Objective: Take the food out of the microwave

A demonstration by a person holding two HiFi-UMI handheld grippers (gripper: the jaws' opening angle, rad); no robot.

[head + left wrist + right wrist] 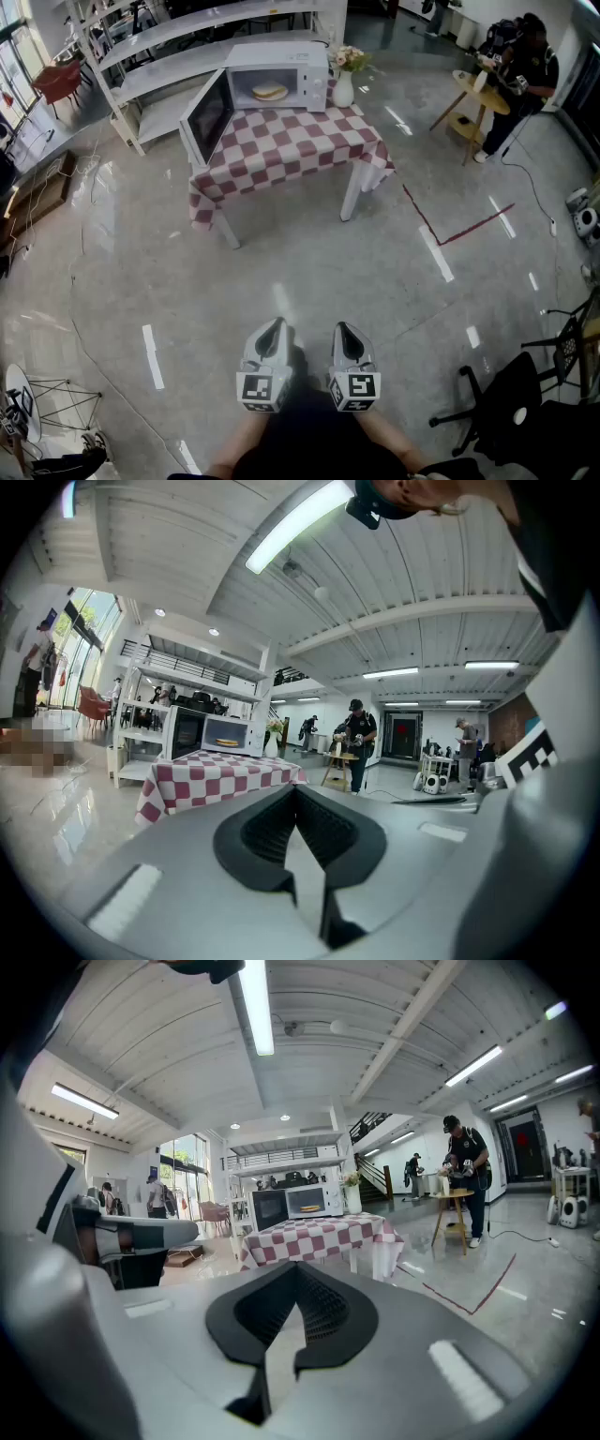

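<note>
The white microwave [278, 73] stands at the back of a table with a red-and-white checked cloth [281, 141], far across the floor from me. Its door [207, 115] hangs open to the left. Inside lies the food [270, 92], a pale bun on a plate. My left gripper [274, 325] and right gripper [343, 329] hover side by side near my body, both shut and empty. The left gripper view shows the microwave [226, 733] small beyond the left gripper [297, 790]. In the right gripper view, the food [308, 1209] glows inside the microwave [307, 1201] past the right gripper [298, 1267].
A white vase of flowers [344, 82] stands right of the microwave. White shelving [178, 56] runs behind the table. A person [518, 80] stands at a small wooden table [473, 98] at the far right. A black chair [511, 403] sits near my right. Red tape [459, 230] marks the floor.
</note>
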